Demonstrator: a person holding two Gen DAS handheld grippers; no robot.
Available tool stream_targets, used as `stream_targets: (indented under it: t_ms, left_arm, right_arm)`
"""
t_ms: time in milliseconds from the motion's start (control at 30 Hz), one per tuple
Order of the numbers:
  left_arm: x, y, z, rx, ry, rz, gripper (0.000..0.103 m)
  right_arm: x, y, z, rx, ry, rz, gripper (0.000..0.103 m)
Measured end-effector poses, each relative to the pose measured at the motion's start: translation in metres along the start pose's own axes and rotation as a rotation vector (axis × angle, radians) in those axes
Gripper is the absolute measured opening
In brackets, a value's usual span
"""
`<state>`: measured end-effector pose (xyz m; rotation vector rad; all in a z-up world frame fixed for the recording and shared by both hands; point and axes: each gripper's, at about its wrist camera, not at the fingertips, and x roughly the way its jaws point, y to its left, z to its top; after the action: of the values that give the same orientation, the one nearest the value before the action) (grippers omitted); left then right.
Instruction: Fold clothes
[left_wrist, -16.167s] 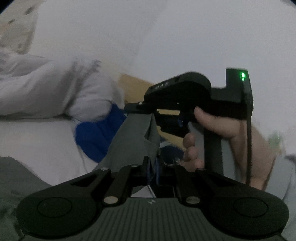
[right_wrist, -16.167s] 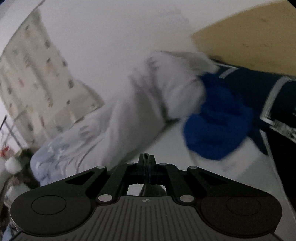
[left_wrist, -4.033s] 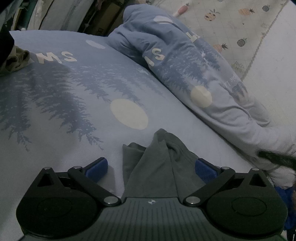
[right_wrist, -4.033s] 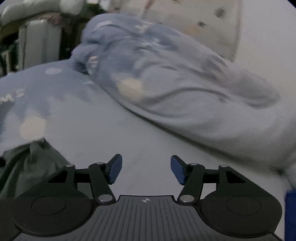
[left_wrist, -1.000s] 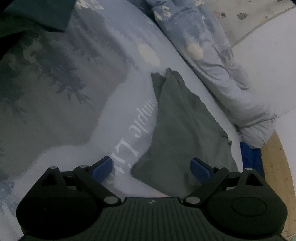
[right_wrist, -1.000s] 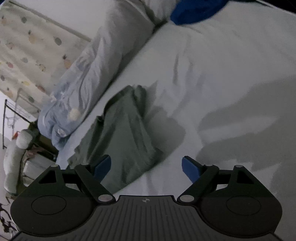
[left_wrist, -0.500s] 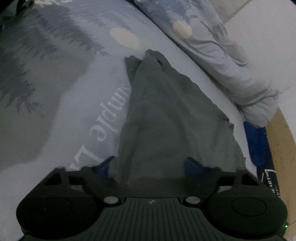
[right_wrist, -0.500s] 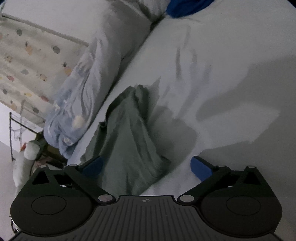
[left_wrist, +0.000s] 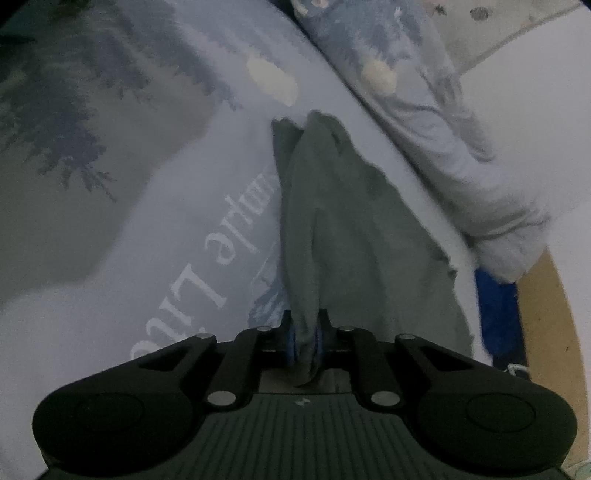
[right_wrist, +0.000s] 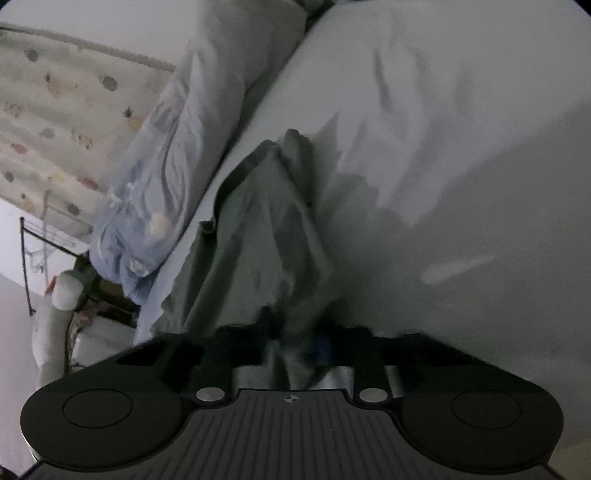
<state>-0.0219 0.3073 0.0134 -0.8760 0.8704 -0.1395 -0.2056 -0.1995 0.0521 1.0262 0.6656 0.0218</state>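
Note:
A grey-green garment (left_wrist: 347, 221) lies stretched along the bed sheet (left_wrist: 147, 236), with a rumpled far end. My left gripper (left_wrist: 305, 338) has its jaws closing on the near edge of this cloth, and the blue pads pinch a bunched fold. In the right wrist view the same grey-green garment (right_wrist: 258, 240) lies on the pale sheet (right_wrist: 461, 184). My right gripper (right_wrist: 295, 341) is blurred, its jaws closing with a corner of the cloth gathered between them.
A rolled blue patterned duvet (left_wrist: 436, 122) lies along the far side of the bed. A blue cloth (left_wrist: 495, 314) and wooden floor (left_wrist: 550, 332) show at the bed's right edge. A patterned curtain (right_wrist: 55, 122) and a metal rack (right_wrist: 33, 266) stand beyond the bed.
Both grippers went from wide open to closed on the garment's near edge. The right gripper moved forward and down onto the cloth, which now bunches up between its fingers.

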Motion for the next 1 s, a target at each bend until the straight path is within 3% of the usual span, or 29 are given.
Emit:
stream_targets:
  t_ms: [133, 300, 633, 767, 833, 1000]
  left_arm:
    - [-0.025, -0.006, 0.005, -0.060, -0.056, -0.086, 0.011]
    - [-0.057, -0.010, -0.002, -0.147, -0.096, -0.144, 0.010]
    - [-0.111, -0.002, -0.059, -0.244, -0.017, -0.049, 0.010]
    - [-0.117, 0.017, -0.084, -0.297, 0.035, 0.017, 0.010]
    - [-0.115, 0.018, -0.090, -0.276, 0.043, 0.024, 0.010]
    - [-0.111, 0.018, -0.099, -0.238, 0.038, 0.020, 0.010]
  right_arm:
    - [-0.024, 0.016, 0.004, -0.022, -0.073, 0.031, 0.010]
    - [-0.061, 0.036, 0.006, -0.018, -0.105, 0.055, 0.009]
    - [-0.126, 0.040, -0.045, -0.010, -0.026, -0.050, 0.008]
    - [-0.139, 0.032, -0.064, -0.010, 0.035, -0.146, 0.009]
    - [-0.139, 0.026, -0.068, -0.008, 0.059, -0.198, 0.009]
    - [-0.149, 0.043, -0.077, -0.176, 0.059, -0.389, 0.018]
